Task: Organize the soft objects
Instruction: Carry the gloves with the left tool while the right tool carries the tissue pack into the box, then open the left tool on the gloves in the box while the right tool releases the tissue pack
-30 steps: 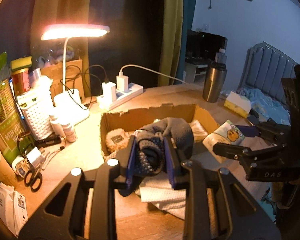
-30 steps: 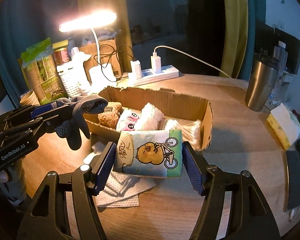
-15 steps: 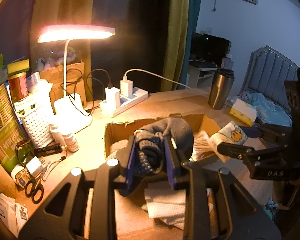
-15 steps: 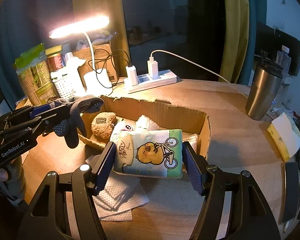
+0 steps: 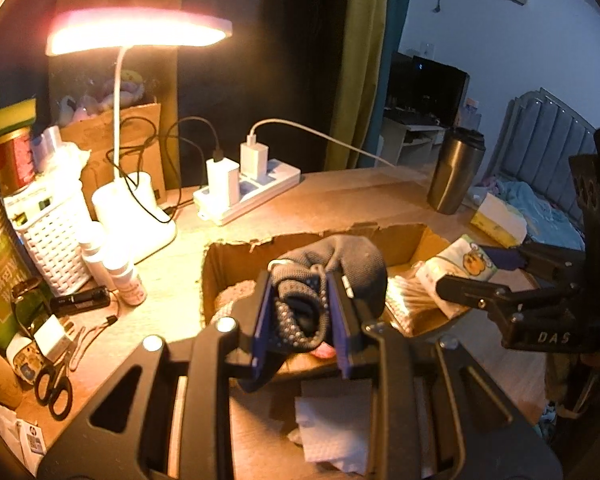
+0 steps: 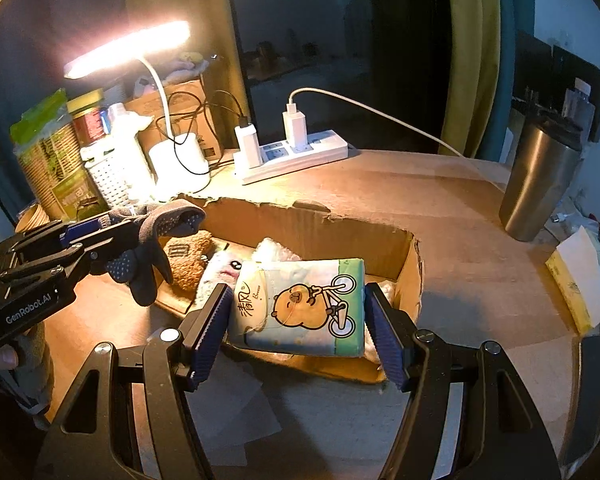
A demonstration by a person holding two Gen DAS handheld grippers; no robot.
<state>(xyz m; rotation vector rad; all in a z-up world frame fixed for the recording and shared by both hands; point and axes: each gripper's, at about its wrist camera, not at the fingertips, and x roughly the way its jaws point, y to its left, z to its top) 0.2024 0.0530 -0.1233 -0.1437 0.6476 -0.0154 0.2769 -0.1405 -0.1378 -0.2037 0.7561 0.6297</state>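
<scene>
Both cameras ride just behind their grippers, tilted down over the table. The left view sits close above the cardboard box (image 5: 236,256), facing twelve o'clock toward the lamp (image 5: 138,34). The right view shares box, lamp and power strip (image 6: 296,156).

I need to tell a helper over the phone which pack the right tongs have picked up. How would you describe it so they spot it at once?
Find the torn cardboard box in the middle of the desk. Just above its near edge the right tongs hold the tissue pack. It alone is glossy and printed, with a cartoon bear on a bicycle; the glove beside it is dark and dotted.
</scene>
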